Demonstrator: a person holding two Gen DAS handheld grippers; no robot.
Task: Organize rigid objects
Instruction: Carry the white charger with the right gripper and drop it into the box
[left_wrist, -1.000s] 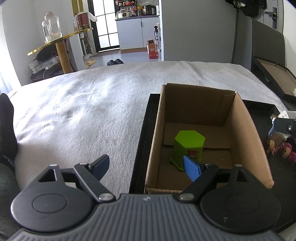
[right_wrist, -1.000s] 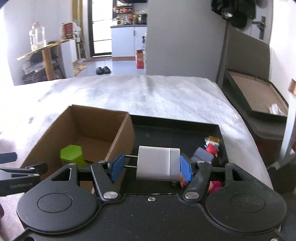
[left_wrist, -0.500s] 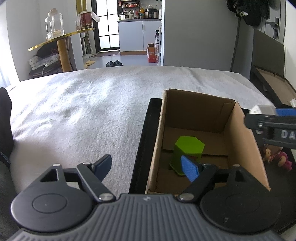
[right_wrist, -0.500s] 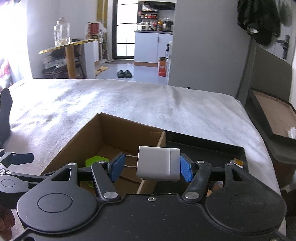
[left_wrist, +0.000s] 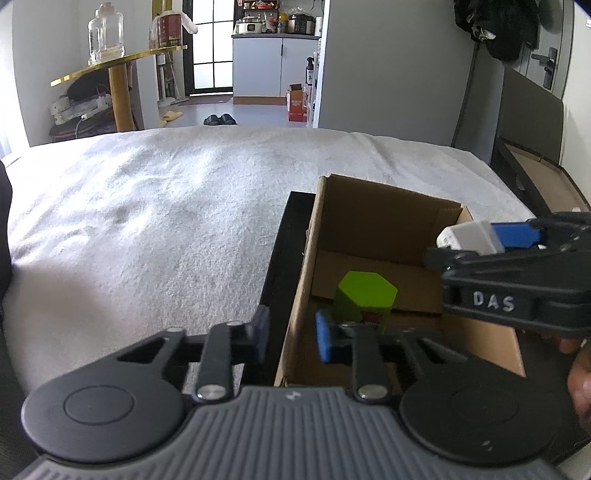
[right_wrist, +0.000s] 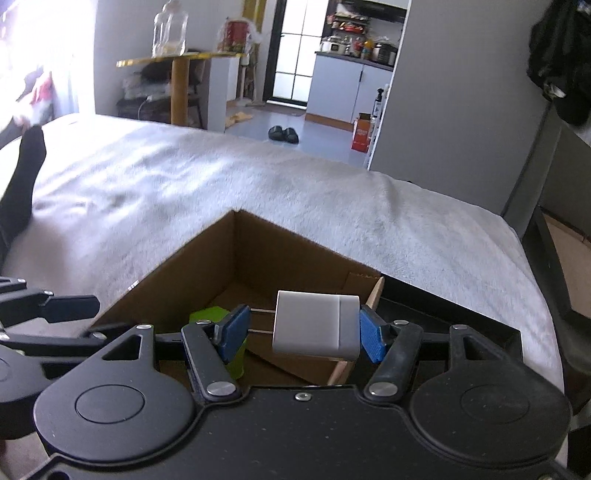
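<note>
My right gripper (right_wrist: 301, 334) is shut on a white plug adapter (right_wrist: 317, 328) and holds it above the right side of the open cardboard box (right_wrist: 236, 243). The adapter (left_wrist: 467, 236) and right gripper (left_wrist: 517, 280) also show in the left wrist view, over the box's right wall. A green hexagonal block (left_wrist: 364, 299) stands inside the box (left_wrist: 384, 206); it also shows in the right wrist view (right_wrist: 207, 314). My left gripper (left_wrist: 291, 332) straddles the box's left wall (left_wrist: 301, 280), one finger on each side, narrowed around it.
The box sits in a black tray (left_wrist: 280, 258) on a bed with a white blanket (left_wrist: 166, 221). A dark framed panel (left_wrist: 535, 173) leans at the bed's right. A gold side table (left_wrist: 118, 62) with a glass jar stands behind, left.
My right gripper has carried the adapter left from over the tray to over the box. My left gripper's fingers have closed in on the box's left wall.
</note>
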